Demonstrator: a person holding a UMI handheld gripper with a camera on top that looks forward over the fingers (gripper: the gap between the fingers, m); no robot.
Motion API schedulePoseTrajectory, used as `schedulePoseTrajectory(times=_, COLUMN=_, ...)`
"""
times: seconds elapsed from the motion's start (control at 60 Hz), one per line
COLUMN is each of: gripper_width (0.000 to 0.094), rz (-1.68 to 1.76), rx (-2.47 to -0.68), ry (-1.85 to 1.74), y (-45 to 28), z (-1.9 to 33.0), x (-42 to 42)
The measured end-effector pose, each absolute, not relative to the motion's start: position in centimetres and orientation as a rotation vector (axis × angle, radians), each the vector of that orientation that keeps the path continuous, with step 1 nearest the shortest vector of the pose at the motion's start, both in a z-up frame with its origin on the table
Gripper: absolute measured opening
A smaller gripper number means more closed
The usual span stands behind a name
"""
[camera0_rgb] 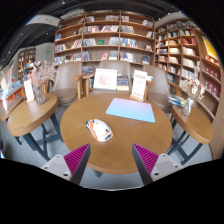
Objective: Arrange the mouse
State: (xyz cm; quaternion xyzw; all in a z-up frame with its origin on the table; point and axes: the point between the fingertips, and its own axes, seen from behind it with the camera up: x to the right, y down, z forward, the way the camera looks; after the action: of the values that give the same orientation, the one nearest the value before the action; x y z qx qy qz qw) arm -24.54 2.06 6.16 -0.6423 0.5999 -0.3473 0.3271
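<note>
on the round table [112,140], just ahead of your left finger, lies the mouse [99,129], free and not yet on the blue mat [131,109] that sits further back and a little to the right. your gripper [108,160] hangs short of it with fingers spread wide and nothing between them, likely lined up for an approach. i'd judge the mat is where the mouse belongs. shelves [105,35] full of books line the far wall; no other containers show.

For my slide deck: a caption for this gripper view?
Open gripper approaches a mouse on a round wooden table, light-blue mousepad beyond.
</note>
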Motion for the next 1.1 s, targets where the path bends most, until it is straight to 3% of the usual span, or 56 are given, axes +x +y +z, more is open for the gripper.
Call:
schedulePoseTrajectory(times=0.683, gripper_width=0.0854, rz=-0.841, rx=-1.708, ry=1.615, y=6.3, z=-1.2, x=-12.9)
schedulePoseTrajectory(times=1.1, gripper_width=0.0854, rz=-0.850, rx=-1.646, ry=1.692, y=4.0, z=-1.3, x=-7.2)
